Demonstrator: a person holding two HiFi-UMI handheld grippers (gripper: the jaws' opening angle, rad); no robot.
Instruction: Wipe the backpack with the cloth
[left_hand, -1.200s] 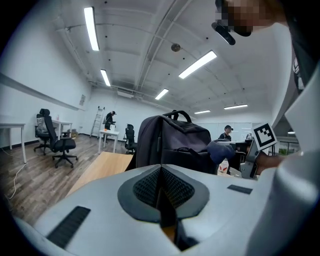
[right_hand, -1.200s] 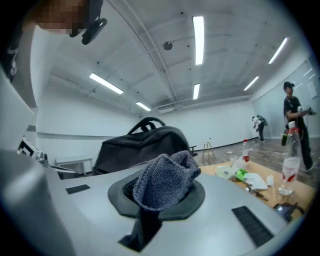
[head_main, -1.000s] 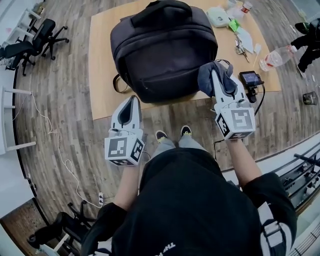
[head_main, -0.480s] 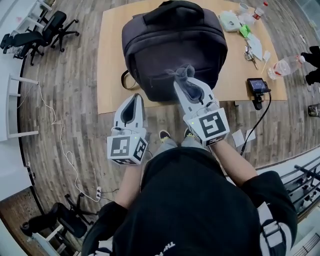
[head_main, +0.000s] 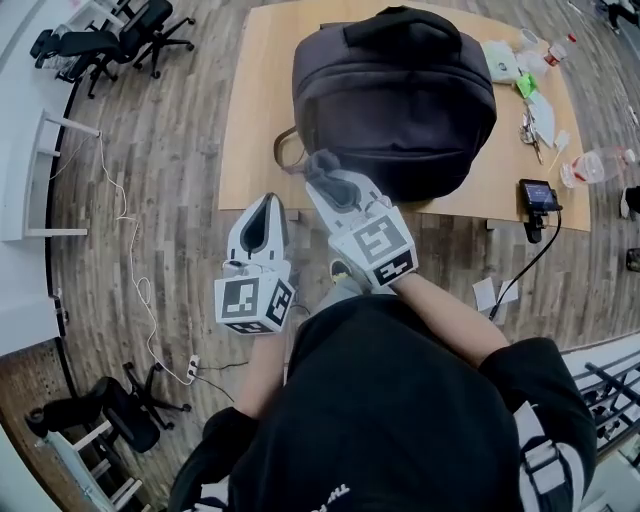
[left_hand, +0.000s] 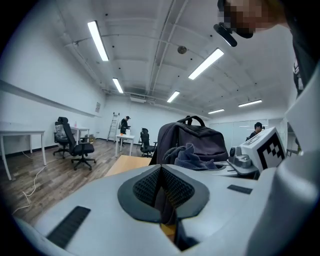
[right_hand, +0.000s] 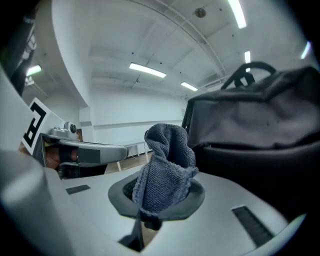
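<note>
Now, cloth (head_main: 322, 166): clamped in your right gripper (head_main: 330, 190) jaws, beside the backpack (head_main: 400, 100), near-left side.
Left gripper (head_main: 264, 205): jaws together, empty, off the tabletop (head_main: 255, 120) near edge.
Risk: unbraced backpack may slide; bunched cloth may drag.

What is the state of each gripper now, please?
Left gripper: closed, nothing held.
Right gripper: closed, holding the cloth.
</note>
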